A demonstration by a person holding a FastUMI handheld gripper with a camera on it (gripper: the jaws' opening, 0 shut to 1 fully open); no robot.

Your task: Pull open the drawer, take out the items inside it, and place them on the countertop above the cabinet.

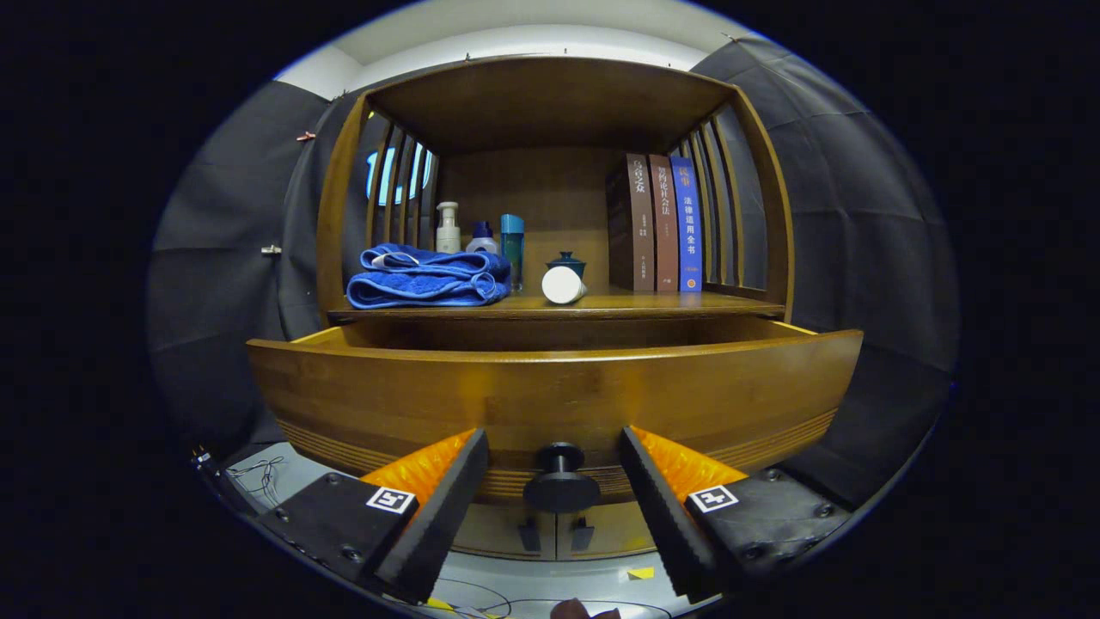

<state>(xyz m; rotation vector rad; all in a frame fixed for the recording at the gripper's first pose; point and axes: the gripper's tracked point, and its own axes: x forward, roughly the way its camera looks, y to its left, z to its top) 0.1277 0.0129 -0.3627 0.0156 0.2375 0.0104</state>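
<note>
The wooden drawer point(550, 391) stands pulled out from the cabinet, its front panel just ahead of my fingers. Its black round knob point(561, 488) sits in the gap between my two fingers, touching neither. My gripper point(554, 468) is open, its black ridged pads point(447, 507) spread wide on either side of the knob. The drawer's front panel hides whatever lies inside. Above the drawer is the countertop point(636, 303) under a wooden canopy.
On the countertop lie a folded blue towel point(425, 277), a white pump bottle point(447, 228), a teal bottle point(512, 236), a white cylinder point(563, 284) on its side, a dark lidded cup point(567, 260) and three upright books point(657, 222). Cabinet doors with small handles point(554, 535) show below.
</note>
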